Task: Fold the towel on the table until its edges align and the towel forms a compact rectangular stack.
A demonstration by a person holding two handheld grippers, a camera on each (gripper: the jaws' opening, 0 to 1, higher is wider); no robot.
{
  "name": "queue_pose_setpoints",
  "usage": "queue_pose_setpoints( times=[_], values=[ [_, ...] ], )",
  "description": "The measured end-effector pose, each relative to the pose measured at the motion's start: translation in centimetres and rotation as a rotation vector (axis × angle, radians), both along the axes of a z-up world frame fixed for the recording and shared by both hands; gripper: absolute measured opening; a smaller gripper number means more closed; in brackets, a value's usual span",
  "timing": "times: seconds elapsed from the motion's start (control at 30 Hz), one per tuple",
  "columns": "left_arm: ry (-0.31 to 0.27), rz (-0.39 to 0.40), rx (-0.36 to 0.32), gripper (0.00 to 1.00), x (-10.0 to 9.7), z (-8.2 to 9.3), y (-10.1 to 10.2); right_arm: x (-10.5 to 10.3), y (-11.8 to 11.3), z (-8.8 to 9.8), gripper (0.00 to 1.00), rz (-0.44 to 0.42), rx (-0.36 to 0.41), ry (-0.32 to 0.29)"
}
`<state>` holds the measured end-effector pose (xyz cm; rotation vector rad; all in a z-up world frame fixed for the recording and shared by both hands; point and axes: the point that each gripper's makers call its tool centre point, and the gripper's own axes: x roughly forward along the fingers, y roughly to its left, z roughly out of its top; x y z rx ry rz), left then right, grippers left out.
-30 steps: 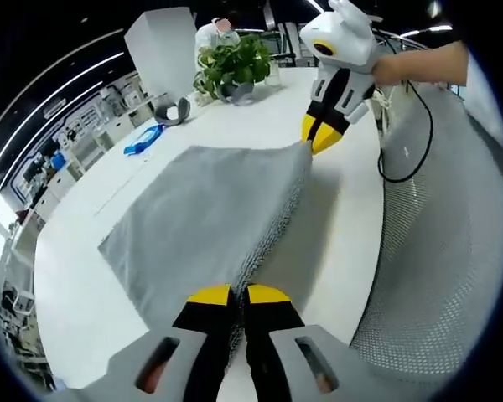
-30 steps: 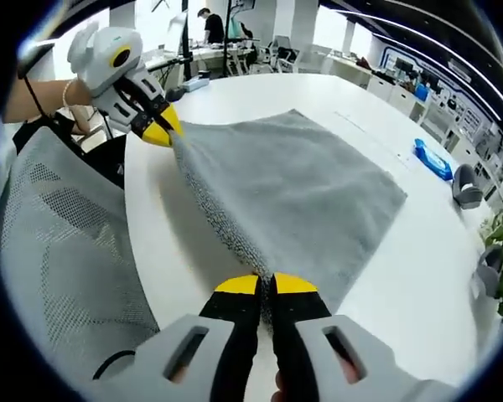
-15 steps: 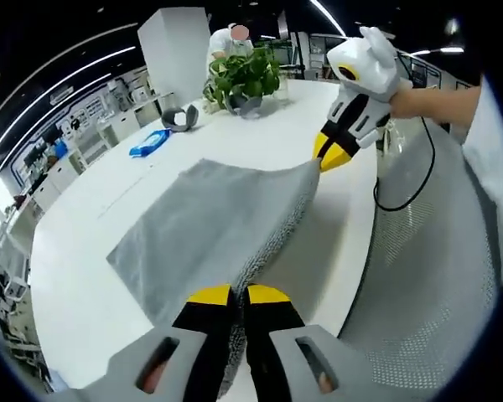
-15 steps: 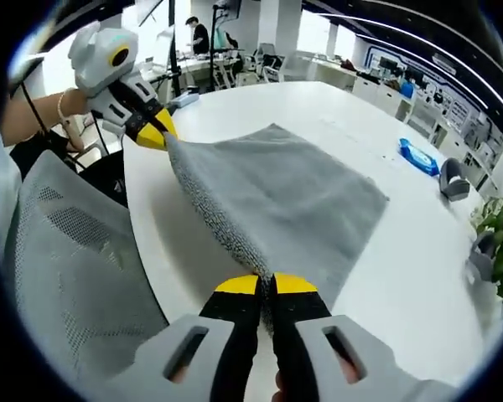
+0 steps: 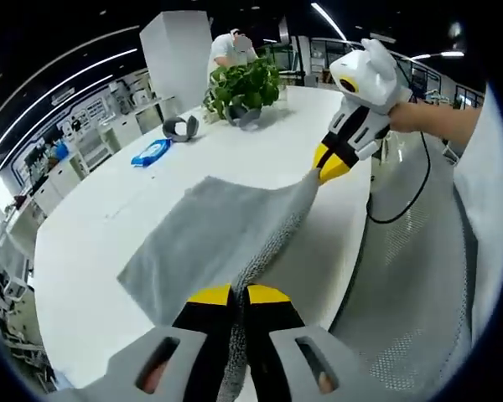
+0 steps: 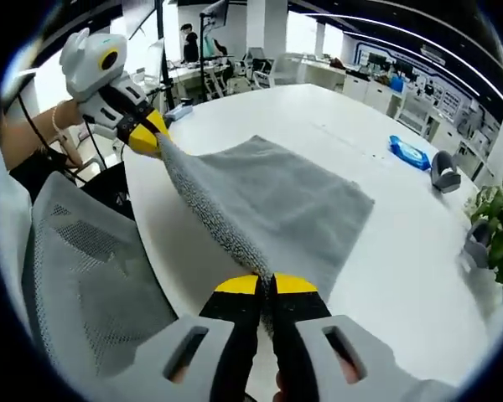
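Towel (image 5: 210, 243) — grey, on white table (image 5: 92, 218); near edge lifted, strung taut between left gripper (image 5: 239, 295) and right gripper (image 5: 329, 163), each pinching one near corner — remaining cloth lies beyond, toward far side.

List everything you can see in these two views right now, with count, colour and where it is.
towel: one, grey, near edge lifted off the table, far part lying on it
table: one, white, under the towel
potted plant: one, green, far end of the table
blue packet: one, on the table beyond the towel
grey band: one, on the table near the plant
mesh chair: one, grey, beside the table
left gripper: one, yellow-tipped, shut on a towel corner
right gripper: one, yellow-tipped, shut on the other corner
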<state>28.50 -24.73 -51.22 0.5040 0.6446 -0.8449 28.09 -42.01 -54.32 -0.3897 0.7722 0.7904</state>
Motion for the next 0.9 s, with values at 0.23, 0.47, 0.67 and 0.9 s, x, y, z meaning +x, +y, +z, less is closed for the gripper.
queue_pose_setpoints(
  times=[0.23, 0.47, 0.67, 0.9],
  values=[
    [0.028, 0.012, -0.013, 0.04, -0.6, 0.7, 0.0, -0.4, 0.0, 0.9, 0.02, 0.001, 0.005, 0.0],
    [0.033, 0.006, -0.011, 0.04, -1.1, 1.5, -0.2, -0.8, -0.1, 1.4, 0.02, 0.0, 0.007, 0.006],
    [0.024, -0.006, -0.008, 0.04, -1.1, 2.5, -0.4, -1.0, -0.2, 2.0, 0.02, -0.002, 0.014, 0.006],
    [0.013, -0.015, 0.001, 0.04, -0.2, 3.0, -0.3, 0.5, -0.2, 3.1, 0.02, 0.011, 0.006, -0.03]
  ],
)
